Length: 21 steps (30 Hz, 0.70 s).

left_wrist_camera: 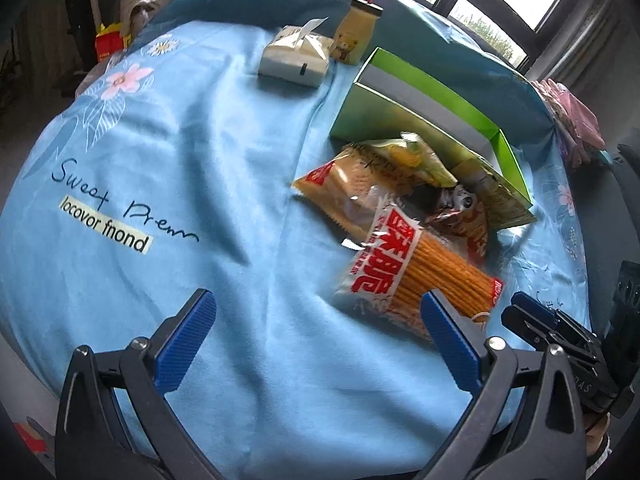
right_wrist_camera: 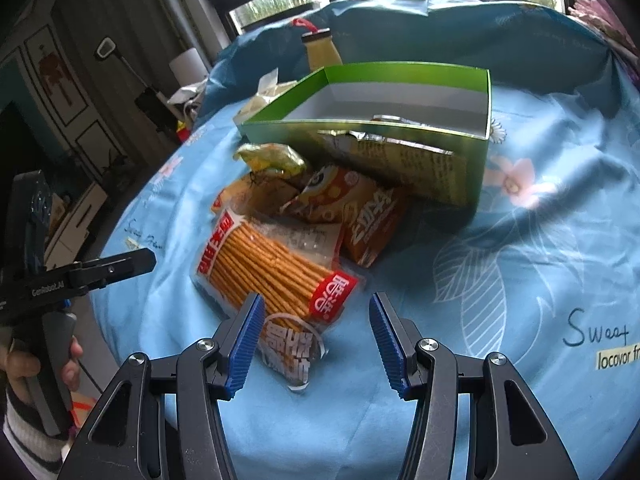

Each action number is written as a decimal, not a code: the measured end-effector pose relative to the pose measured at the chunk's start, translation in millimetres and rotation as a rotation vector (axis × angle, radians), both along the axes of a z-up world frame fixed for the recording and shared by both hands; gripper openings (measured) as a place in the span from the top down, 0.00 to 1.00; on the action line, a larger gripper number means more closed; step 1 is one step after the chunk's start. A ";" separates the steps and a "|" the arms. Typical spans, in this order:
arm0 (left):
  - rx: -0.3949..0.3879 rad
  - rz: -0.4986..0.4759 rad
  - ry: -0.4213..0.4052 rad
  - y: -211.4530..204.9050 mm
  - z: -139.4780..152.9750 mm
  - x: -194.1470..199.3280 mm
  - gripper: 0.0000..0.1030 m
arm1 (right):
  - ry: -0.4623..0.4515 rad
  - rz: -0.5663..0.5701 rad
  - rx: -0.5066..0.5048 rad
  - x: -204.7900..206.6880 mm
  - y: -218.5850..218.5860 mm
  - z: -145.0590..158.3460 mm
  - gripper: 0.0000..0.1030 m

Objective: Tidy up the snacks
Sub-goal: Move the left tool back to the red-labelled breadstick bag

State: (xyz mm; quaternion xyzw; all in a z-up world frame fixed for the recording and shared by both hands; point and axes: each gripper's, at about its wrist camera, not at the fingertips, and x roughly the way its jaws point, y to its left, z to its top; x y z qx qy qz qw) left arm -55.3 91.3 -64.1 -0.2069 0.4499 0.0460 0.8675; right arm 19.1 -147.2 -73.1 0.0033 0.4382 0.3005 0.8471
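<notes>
- Both claws are hanging over the blue bedspread [left_wrist_camera: 168,152] with nothing in them; the right gripper [right_wrist_camera: 316,340] is standing with its jaws apart, and the left gripper [left_wrist_camera: 316,340] is spread even wider.
- The pick-up step looks to be the one in hand: the right gripper is pointing straight at the near end of the pretzel-stick bag [right_wrist_camera: 268,268], whose clear crimped end is lying just between its blue fingertips [right_wrist_camera: 246,340].
- The next move, as I judge it, is calling for the right claw to be lowering and closing on that bag near its end, then carrying it over the near wall of the green box [right_wrist_camera: 400,76] and letting go inside.
- The bag is lying flat at the front of a small heap, partly overlapping an orange snack packet [right_wrist_camera: 360,216] and a tan packet [left_wrist_camera: 340,192], with a small yellow-green packet [right_wrist_camera: 272,158] behind, near the box.
- The box is sitting open just beyond the heap, with what looks like a foil packet [right_wrist_camera: 400,152] draped over its near wall.
- The bag is looking slick and crinkly, its thin sticks likely to snap if squeezed hard.
- A tissue pack [left_wrist_camera: 296,56] and a yellow bottle [left_wrist_camera: 356,32] are standing well behind, apart from the snacks.
</notes>
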 end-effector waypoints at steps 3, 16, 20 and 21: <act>-0.006 0.006 0.005 3.4 -5.0 3.1 0.01 | 0.015 -0.002 0.004 1.1 2.4 -4.0 0.47; -0.058 -0.028 0.025 7.7 -26.7 28.9 0.01 | 0.037 0.018 -0.010 1.2 16.9 -18.7 0.47; -0.078 -0.051 0.026 6.3 -28.9 33.9 0.01 | 0.048 0.010 -0.021 4.7 17.2 -21.7 0.47; -0.086 -0.056 0.024 5.5 -28.6 34.4 0.01 | 0.050 0.003 -0.025 5.5 16.7 -22.3 0.47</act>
